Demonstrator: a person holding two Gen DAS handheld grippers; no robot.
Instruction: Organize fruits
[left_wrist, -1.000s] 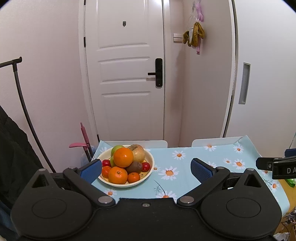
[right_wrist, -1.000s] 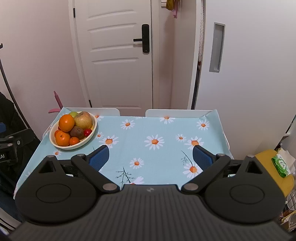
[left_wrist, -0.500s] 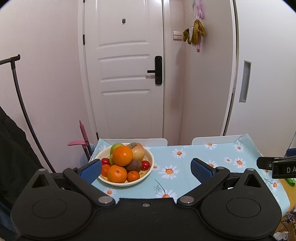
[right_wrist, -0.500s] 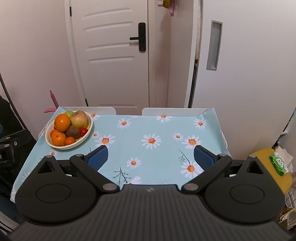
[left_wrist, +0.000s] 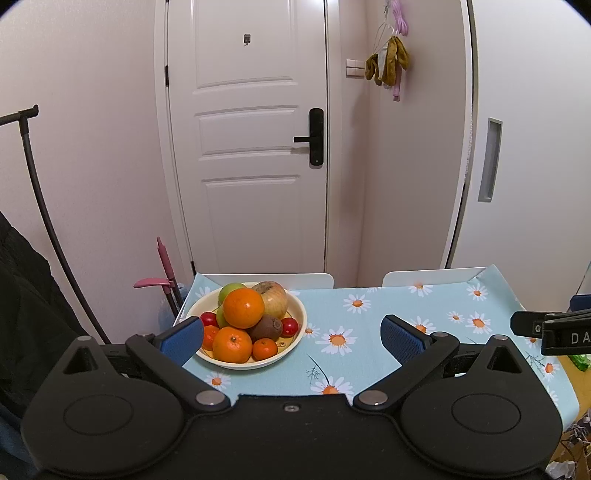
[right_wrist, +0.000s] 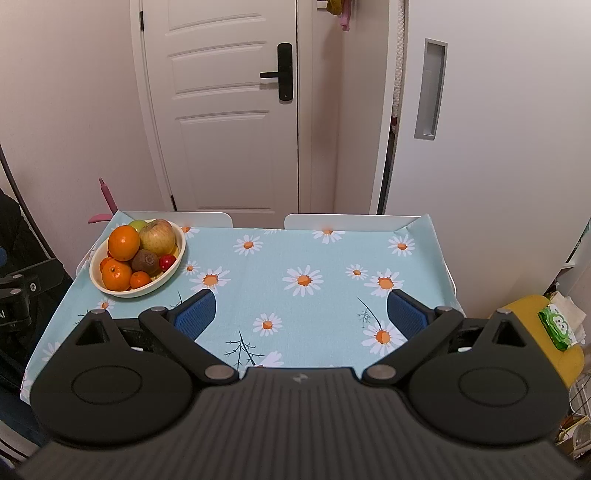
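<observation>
At ten o'clock on table (right_wrist: 332, 258): bowl (right_wrist: 98, 275) heaped with fruit.
Top orange (left_wrist: 243, 308): I judge it firm, smooth, likely to roll; I'd grip across its middle.
Neighbours: apple (left_wrist: 273, 298), kiwi (left_wrist: 266, 328), easily dislodged.
Left gripper (left_wrist: 291, 334): jaws apart, empty, short of bowl.
Right gripper (right_wrist: 300, 312): jaws apart, empty.

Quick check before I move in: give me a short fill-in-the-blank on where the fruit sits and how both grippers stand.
1. All the fruit sits piled in a cream ____ on the table.
2. The big orange rests at the ____ of the pile.
3. Both the left gripper and the right gripper are ____.

Missing words: bowl; top; open
</observation>
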